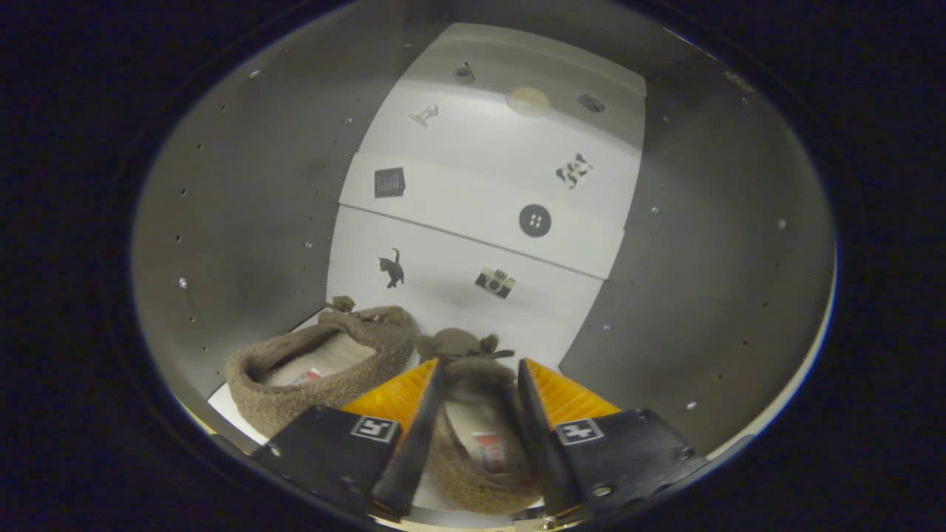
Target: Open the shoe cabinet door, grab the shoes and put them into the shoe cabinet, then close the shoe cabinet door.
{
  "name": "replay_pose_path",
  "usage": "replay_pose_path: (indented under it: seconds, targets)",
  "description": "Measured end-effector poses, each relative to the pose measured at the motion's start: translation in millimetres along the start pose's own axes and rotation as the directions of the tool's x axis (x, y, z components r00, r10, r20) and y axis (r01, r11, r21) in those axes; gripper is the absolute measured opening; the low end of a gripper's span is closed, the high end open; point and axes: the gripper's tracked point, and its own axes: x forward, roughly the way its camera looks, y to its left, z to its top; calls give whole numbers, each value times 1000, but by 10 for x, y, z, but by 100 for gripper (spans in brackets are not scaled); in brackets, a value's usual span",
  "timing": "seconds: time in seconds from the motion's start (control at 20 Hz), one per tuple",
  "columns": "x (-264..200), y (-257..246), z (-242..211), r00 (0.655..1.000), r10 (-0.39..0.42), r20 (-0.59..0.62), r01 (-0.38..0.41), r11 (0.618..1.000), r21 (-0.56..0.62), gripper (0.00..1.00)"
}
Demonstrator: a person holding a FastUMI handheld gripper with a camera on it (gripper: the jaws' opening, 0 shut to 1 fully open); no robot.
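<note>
Fuzzy tan-brown slipper (325, 366) at 9 o'clock of gripper (480, 369), pale insole, small bow at toe. Matching second slipper (477, 443) between spread fingers; actual grip cannot tell. Both inside grey cabinet (724, 281), white stickered back panel (473, 199) at 12.

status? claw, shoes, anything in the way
Claw closed around second shoe, inside cabinet. First shoe already down beside it, touching. Back panel beyond the toes; nothing in the way.
</note>
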Motion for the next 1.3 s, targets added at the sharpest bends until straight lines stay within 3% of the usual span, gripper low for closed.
replay_pose_path:
  seconds: [0.2,0.25,0.5,0.65,1.05,1.3]
  targets:
    - [-443,-35,215,998,-20,62,15,997,81,91]
    - [-563,-31,238,998,-27,63,20,994,112,100]
    - [-1585,124,495,994,28,103,-48,980,195,100]
    - [-2343,171,715,981,94,167,-129,969,211,100]
    - [-3881,-35,634,974,131,185,-173,957,235,100]
    - [-4807,-100,511,938,286,197,-335,894,296,100]
